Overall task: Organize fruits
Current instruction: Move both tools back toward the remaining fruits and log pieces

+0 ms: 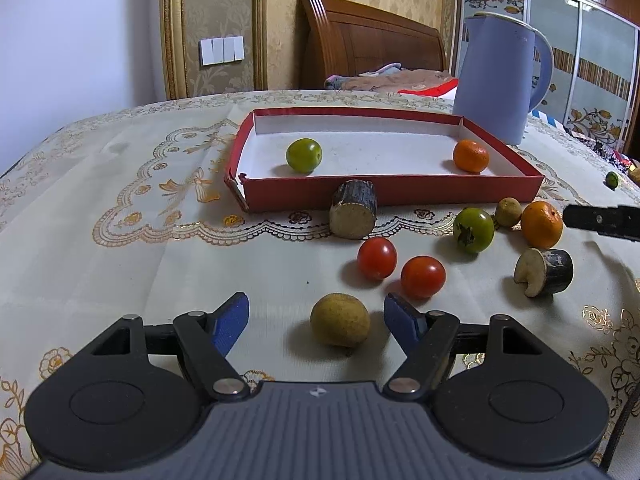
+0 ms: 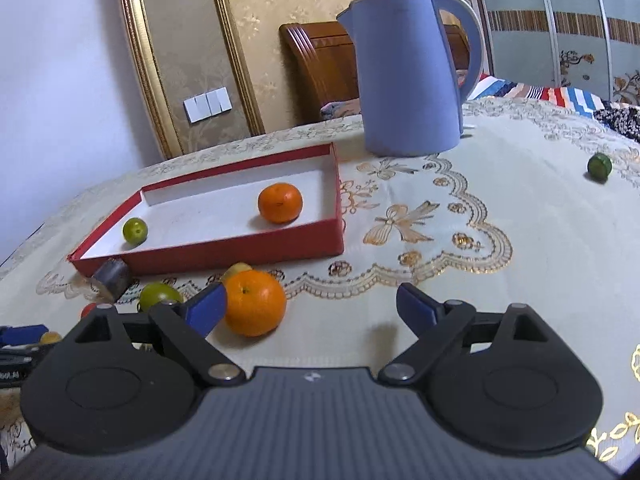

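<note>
In front of the tray [image 1: 384, 190], left gripper [image 1: 316, 316] stands open around a longan [image 1: 340, 320], untouched; right gripper [image 2: 312, 304] gapes beside an orange [image 2: 255, 303], empty.

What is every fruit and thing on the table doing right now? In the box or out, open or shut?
Red box: open, no lid.
Green fruit: in the box.
Small orange: in the box.
Big orange: out, on the cloth.
Two red tomatoes: out.
Yellow-brown fruit: out, between open fingers, untouched.
Kettle: upright, lid shut.
Left gripper: open.
Right gripper: open, holding nothing.
</note>
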{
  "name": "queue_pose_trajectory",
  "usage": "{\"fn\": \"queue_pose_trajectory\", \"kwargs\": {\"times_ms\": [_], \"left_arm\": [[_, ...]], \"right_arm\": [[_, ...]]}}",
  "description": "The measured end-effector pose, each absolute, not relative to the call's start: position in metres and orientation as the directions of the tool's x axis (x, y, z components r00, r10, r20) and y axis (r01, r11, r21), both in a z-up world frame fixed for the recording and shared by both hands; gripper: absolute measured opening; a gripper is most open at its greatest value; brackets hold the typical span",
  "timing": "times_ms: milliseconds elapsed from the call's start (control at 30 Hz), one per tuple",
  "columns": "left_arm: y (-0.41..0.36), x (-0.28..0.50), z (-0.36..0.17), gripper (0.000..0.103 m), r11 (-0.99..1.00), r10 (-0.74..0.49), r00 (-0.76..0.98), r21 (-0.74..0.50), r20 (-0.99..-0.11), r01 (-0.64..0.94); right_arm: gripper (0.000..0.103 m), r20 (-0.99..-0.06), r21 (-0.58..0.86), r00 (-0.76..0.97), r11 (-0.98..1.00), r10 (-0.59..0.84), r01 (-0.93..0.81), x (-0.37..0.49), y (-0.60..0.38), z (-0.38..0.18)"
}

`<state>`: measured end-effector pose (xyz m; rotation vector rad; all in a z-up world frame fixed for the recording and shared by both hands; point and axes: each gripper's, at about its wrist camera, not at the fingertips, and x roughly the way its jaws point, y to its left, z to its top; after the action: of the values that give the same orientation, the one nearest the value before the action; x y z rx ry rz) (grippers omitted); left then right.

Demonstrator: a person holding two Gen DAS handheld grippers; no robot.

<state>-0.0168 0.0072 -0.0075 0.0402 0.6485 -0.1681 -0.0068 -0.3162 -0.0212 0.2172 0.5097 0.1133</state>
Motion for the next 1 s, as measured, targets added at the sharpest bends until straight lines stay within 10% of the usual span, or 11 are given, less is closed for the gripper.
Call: {"fn": "queue_pose_trajectory", "kwargs": {"times_ms": [1000], "left_arm": [[0.003, -0.015, -0.009, 0.075, 0.99, -0.115, 0.785, -0.001, -0.609, 0.144]], "right_arm": [[0.091, -0.532, 0.186, 0.809, 0.966, 0.252, -0.179, -0.026, -0.268, -0.025]]}}
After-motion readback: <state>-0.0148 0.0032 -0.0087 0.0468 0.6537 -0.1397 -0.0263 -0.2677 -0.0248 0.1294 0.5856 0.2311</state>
